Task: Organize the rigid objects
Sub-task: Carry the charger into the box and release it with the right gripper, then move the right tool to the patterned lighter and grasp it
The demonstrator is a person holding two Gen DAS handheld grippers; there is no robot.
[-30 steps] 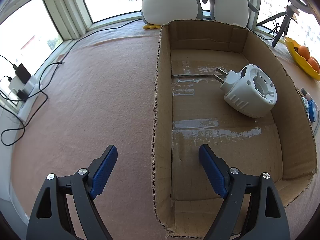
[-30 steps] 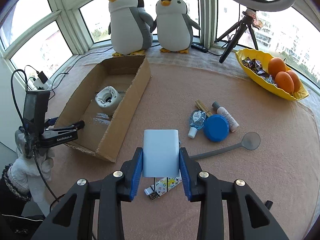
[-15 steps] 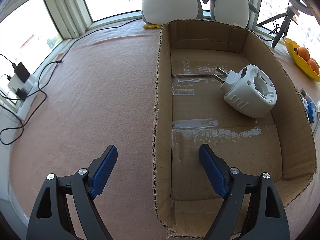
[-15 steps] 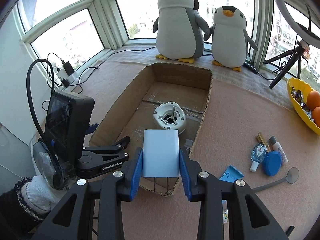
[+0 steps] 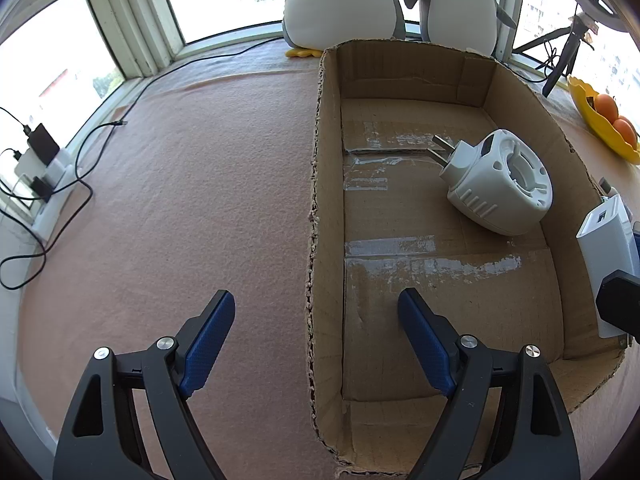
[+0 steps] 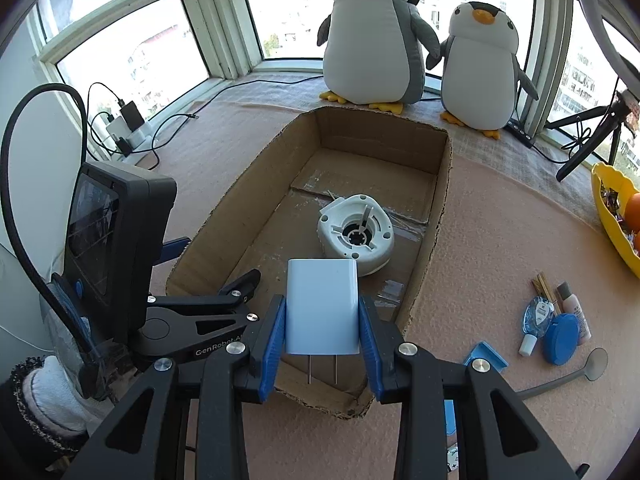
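Two sets of tongs are at work. The right tongs [image 6: 322, 344] are clamped on a white charger block [image 6: 321, 306], blue pads pressed flat on its two sides, its two metal prongs pointing back toward the camera. The left tongs [image 5: 316, 340] stand fairly wide and hold nothing; they straddle the left wall of the cardboard box [image 5: 320, 208], one finger outside over the table [image 5: 192, 184], one inside, neither pad seeming to press the wall.

The step in hand looks like lowering the charger into the box. From the right wrist view the block hangs over the near end of the box, with the round white plug-in device [image 6: 356, 236] lying just beyond it at 12 o'clock. To do it well, I would set the block down on the bare cardboard floor short of that device, bring it low before letting go so it does not bounce, and open the pads evenly. The left tongs could steady the wall if the box slides.

The charger is a smooth, rounded-corner rectangular block, hard and glossy; from the left wrist view it shows at 3 o'clock with a port on its end face.
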